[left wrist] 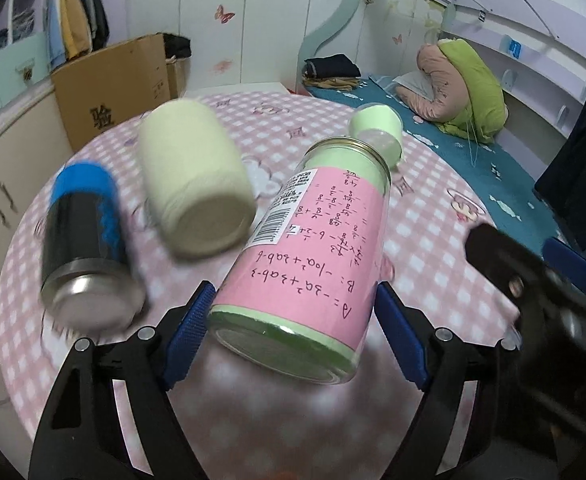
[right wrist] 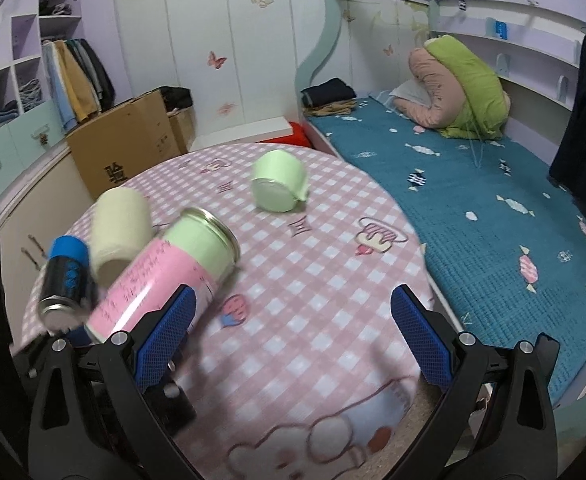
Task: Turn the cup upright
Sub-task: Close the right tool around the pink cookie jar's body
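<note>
Mid-flip: jar (left wrist: 305,256) held near its base between the left gripper (left wrist: 293,320) pads, tilted above the table (left wrist: 433,216), not yet upright. Whether the base touches the cloth cannot be told. Long axis running from the base, close to the left camera, up and away to the gold-rimmed mouth; mouth pointing away from the gripper, toward the green cup (left wrist: 379,130). Pink label reading upside down in the left view.

Relative to the jar: cream cup (left wrist: 197,176) just left, lying on its side; black-and-blue can (left wrist: 83,244) farther left, also down; green cup beyond the mouth, tipped over.

Right gripper (right wrist: 293,340) spread wide, holding nothing, hovering right of the jar.

Next, by judgement: swing the mouth skyward until the axis stands vertical, lower the base flat onto the cloth, then let go. Risk: smooth wall slipping in a grip so near the base; cream cup close enough to be bumped.
</note>
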### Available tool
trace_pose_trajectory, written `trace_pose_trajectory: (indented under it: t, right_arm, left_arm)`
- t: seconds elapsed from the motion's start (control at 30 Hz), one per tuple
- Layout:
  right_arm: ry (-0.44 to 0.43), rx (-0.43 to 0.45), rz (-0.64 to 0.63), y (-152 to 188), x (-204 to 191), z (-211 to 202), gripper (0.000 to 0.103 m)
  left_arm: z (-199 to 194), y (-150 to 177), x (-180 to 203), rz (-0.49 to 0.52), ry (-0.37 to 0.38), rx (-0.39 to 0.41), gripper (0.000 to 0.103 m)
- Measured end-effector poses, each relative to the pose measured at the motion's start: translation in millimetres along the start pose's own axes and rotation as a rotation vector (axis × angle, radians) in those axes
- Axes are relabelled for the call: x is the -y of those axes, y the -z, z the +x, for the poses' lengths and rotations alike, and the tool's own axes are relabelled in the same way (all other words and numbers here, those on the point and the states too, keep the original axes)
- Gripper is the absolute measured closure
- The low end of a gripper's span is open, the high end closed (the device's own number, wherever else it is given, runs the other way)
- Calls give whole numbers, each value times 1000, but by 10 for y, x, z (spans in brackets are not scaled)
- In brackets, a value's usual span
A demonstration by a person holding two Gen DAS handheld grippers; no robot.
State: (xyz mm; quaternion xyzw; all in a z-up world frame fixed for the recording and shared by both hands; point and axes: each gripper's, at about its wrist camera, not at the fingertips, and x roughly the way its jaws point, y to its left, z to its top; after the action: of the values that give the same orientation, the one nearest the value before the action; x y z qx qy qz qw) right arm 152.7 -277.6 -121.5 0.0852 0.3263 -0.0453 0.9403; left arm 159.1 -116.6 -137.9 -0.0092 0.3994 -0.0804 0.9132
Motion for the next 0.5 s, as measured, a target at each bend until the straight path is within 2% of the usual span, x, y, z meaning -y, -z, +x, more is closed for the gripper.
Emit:
trace_pose_trajectory:
  t: [0.27,0.5]
  right_arm:
    - [-57,-7,-41,195,-356,-306,5]
    - [-66,-25,-56,332,-521,-436,5]
  left_arm:
    - [-322,325,-195,-58,-23,6,25]
    - [-467,425,-379,-100,-6,-2,25]
